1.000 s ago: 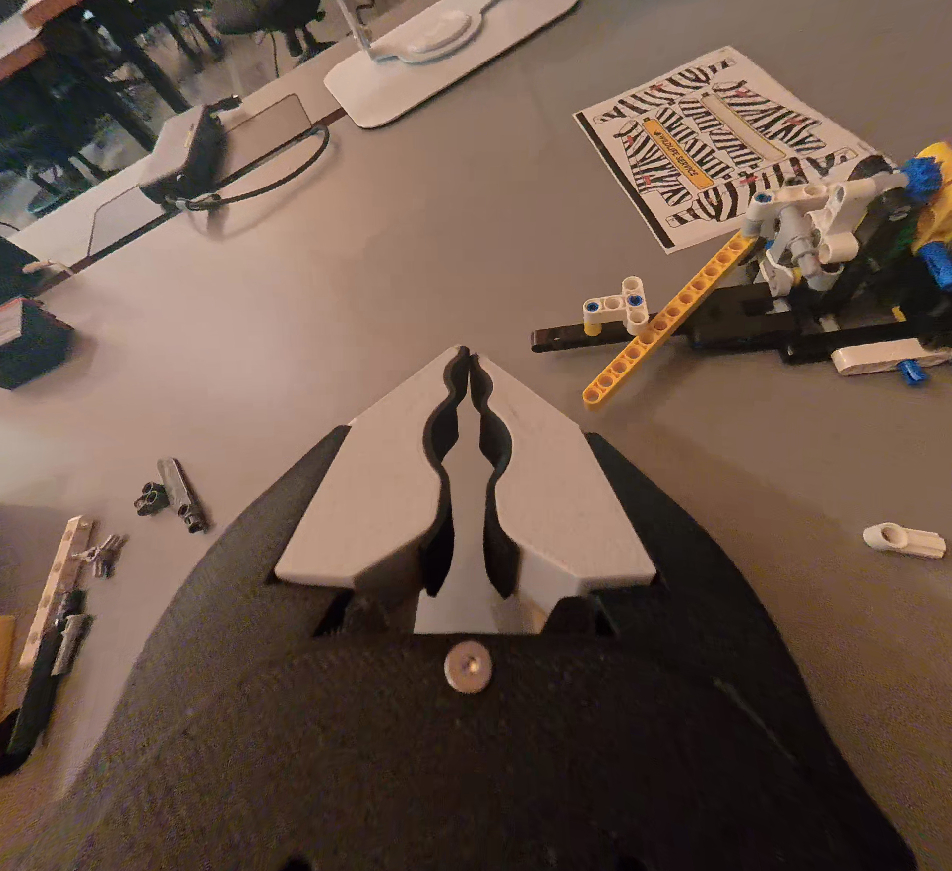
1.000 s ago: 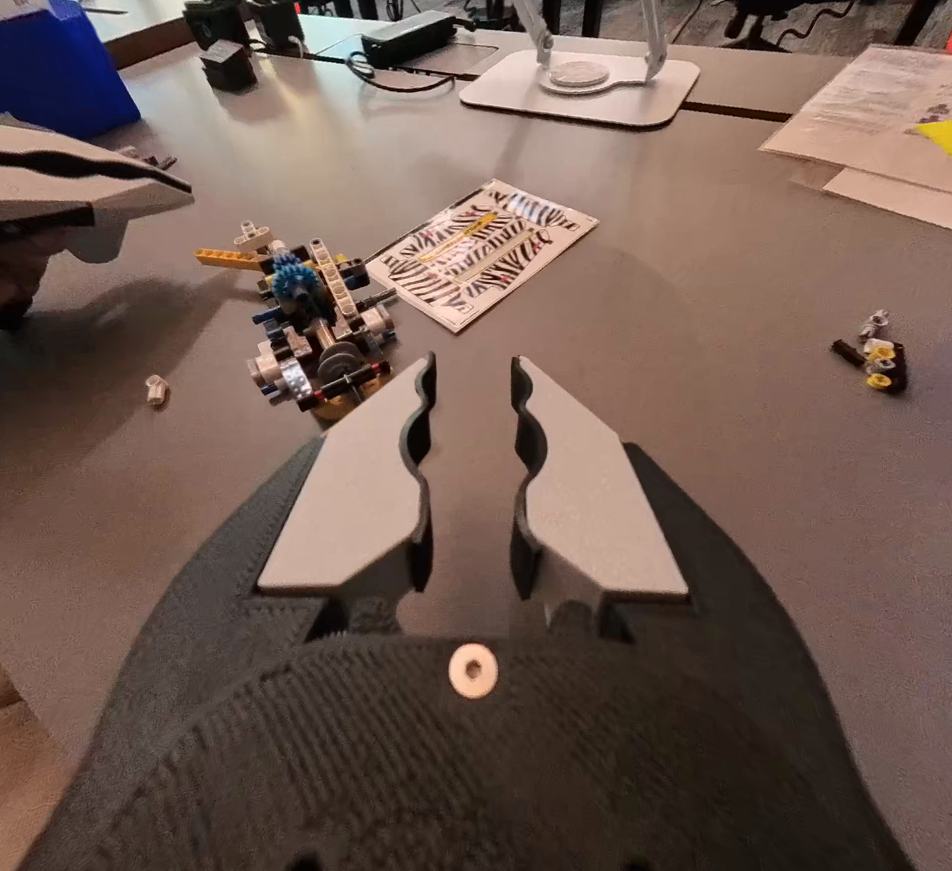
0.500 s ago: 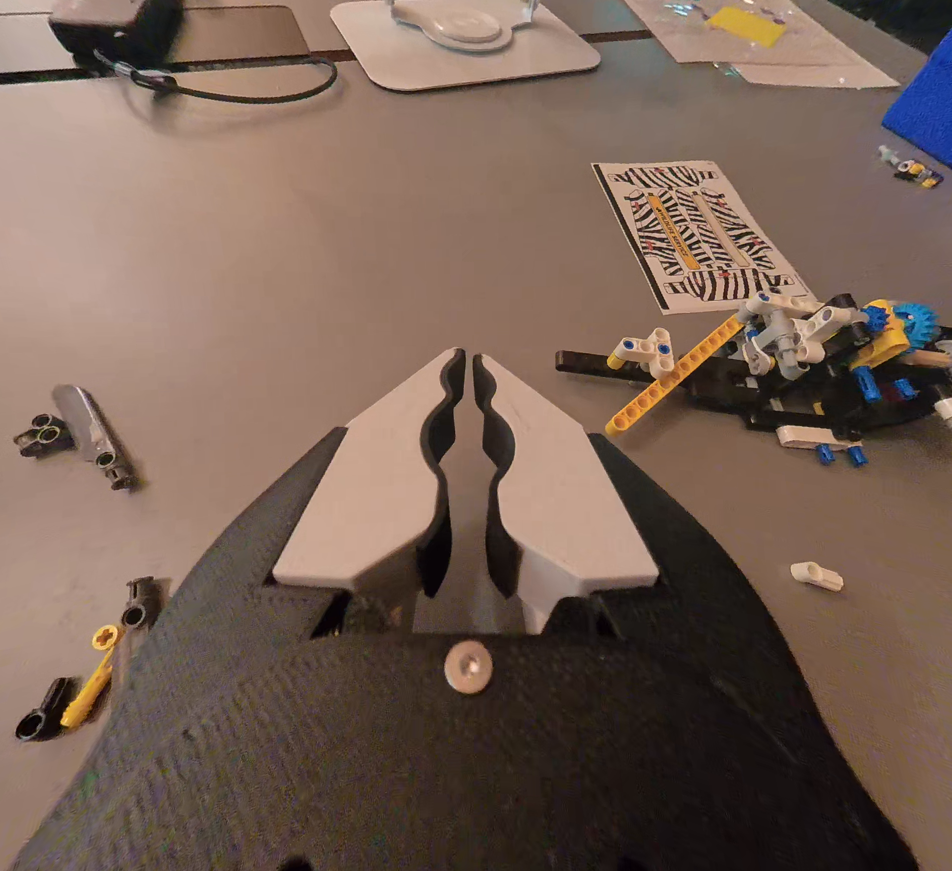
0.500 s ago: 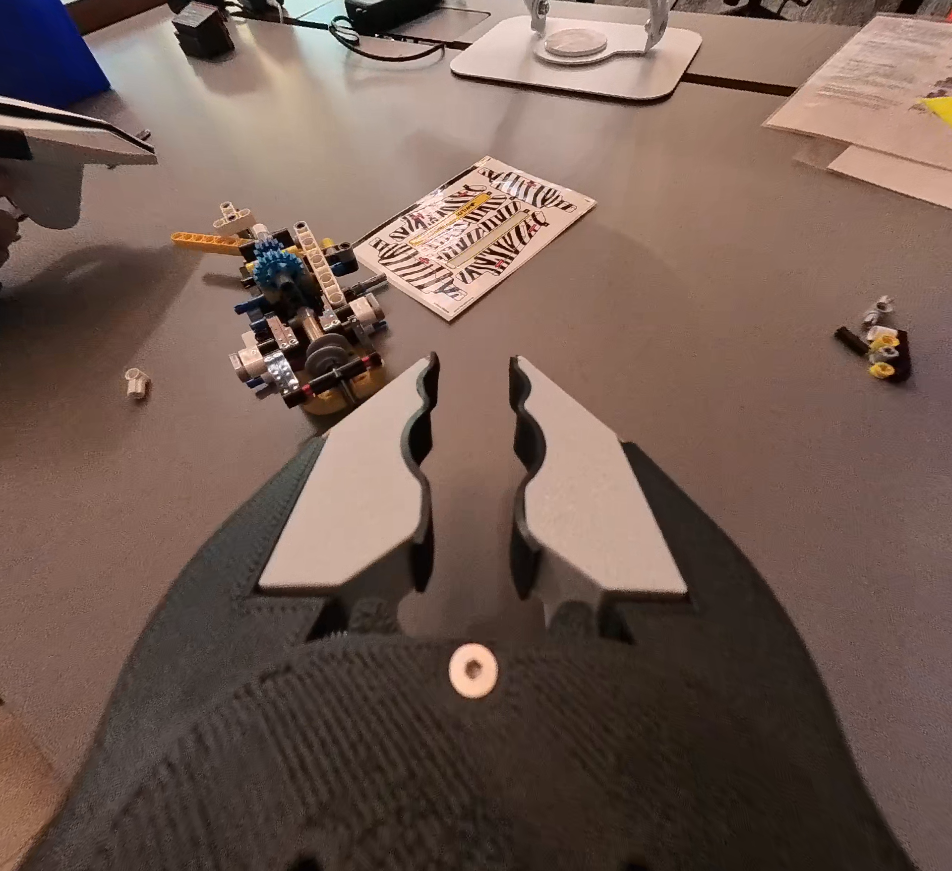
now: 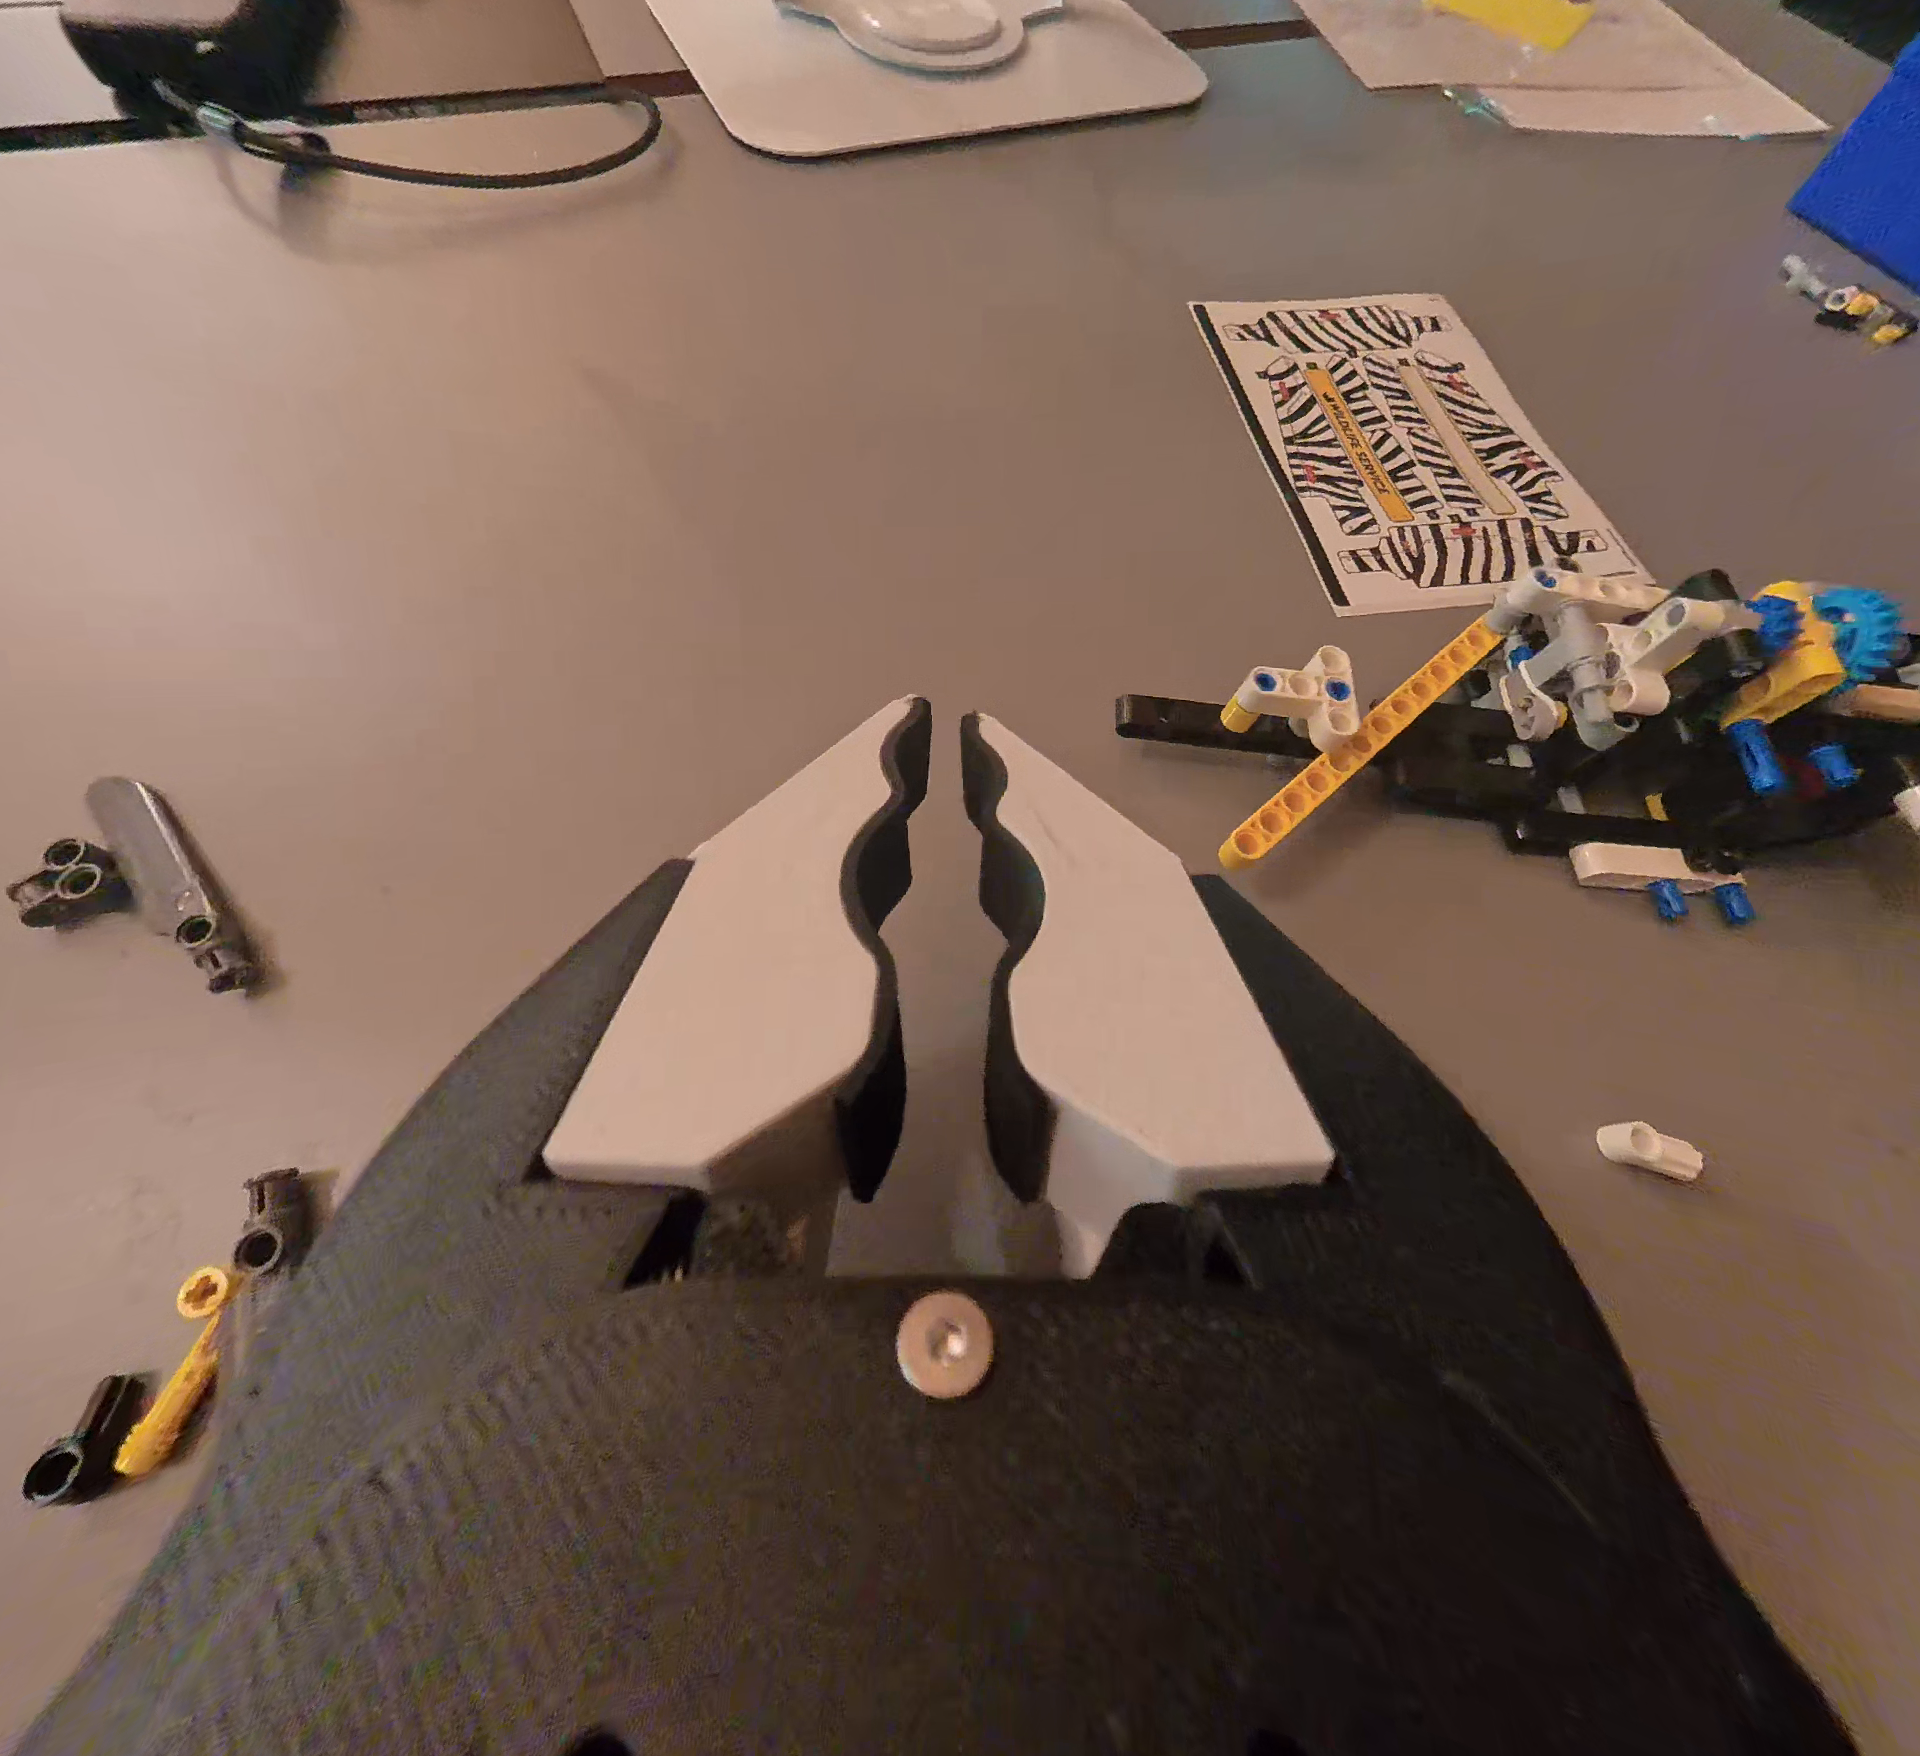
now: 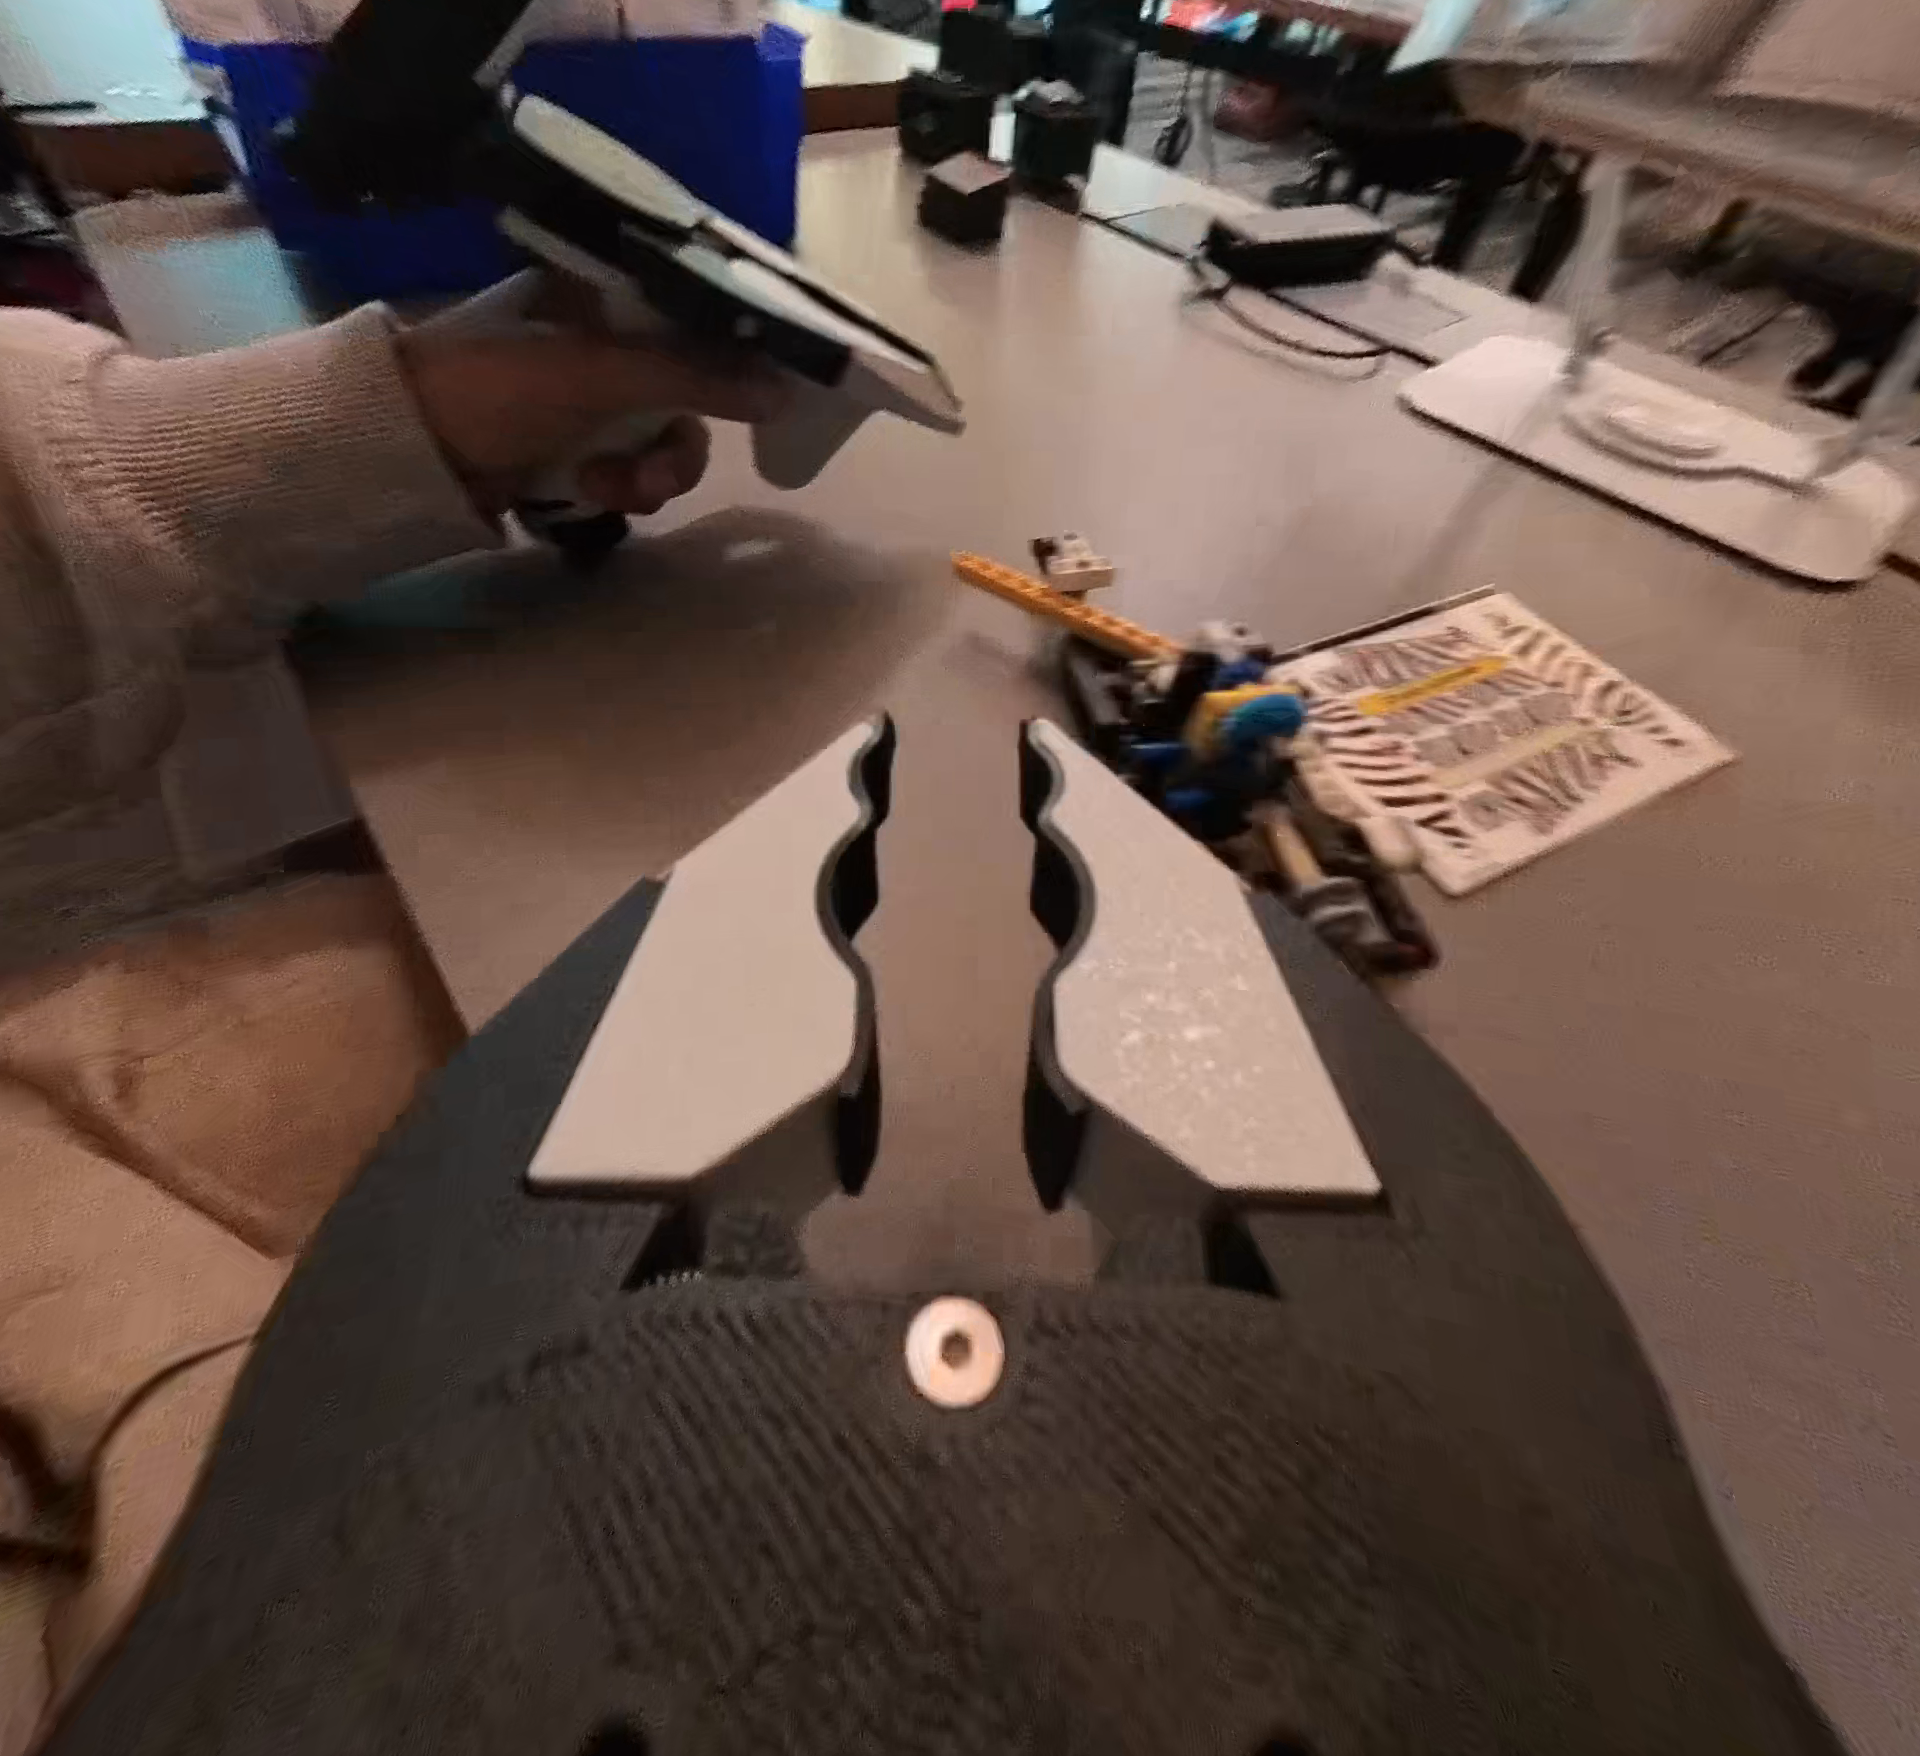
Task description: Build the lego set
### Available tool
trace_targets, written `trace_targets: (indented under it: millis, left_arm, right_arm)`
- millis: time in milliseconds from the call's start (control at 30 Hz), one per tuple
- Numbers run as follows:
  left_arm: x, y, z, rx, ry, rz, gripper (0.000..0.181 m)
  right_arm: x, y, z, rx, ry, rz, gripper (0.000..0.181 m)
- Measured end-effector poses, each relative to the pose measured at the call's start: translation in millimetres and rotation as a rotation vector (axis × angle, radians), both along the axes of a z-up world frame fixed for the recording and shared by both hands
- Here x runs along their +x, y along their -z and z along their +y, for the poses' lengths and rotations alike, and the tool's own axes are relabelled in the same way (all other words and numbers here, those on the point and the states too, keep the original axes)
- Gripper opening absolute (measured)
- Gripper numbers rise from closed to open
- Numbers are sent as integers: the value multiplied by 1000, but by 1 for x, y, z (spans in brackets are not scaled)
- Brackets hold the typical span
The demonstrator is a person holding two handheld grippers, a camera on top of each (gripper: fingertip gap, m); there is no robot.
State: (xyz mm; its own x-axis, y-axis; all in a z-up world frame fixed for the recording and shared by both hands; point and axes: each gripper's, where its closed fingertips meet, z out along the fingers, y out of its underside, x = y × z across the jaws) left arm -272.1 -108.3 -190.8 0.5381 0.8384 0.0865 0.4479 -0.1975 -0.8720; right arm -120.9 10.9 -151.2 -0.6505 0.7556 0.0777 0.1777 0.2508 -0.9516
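The part-built lego model (image 5: 1621,719), black with white, yellow and blue parts and a long yellow beam (image 5: 1361,750), lies on the grey table to the right of my left gripper (image 5: 943,714). That gripper is empty, its jaws a narrow gap apart, above bare table. My right gripper (image 6: 956,730) is open and empty, with the model (image 6: 1195,719) just right of its fingertips. The right wrist view is blurred. It shows the left gripper (image 6: 914,387), held by a hand in a beige sleeve (image 6: 208,511), above the table to the left.
A zebra-striped sticker sheet (image 5: 1413,449) lies behind the model. A small white piece (image 5: 1650,1150) lies at right. A grey panel piece (image 5: 166,859) and black and yellow pins (image 5: 156,1384) lie at left. A white lamp base (image 5: 925,54), a black box with cable (image 5: 197,13) and a blue bin (image 6: 644,137) stand at the back. About 20 centimeters separates my left fingertips from my right.
My left gripper went from shut to slightly open while its view swung right. My right gripper swung left, so the hand-held left gripper now fills its upper left.
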Motion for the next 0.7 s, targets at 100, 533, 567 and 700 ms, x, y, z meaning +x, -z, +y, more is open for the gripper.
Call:
trace_targets:
  millis: [100,533,567,700]
  left_arm:
    - [-1,-1,-2,38,-7,-15,6]
    - [2,5,5,-69,22,3,11]
    - [1,5,5,-62,20,-1,11]
    - [0,6,3,-40,15,-21,11]
  right_arm:
    - [10,34,-38,86,-69,-107,25]
    - [-8,61,-30,10,-12,-400,34]
    - [-8,61,-29,-5,-11,-408,34]
    - [-13,67,-24,22,37,-427,33]
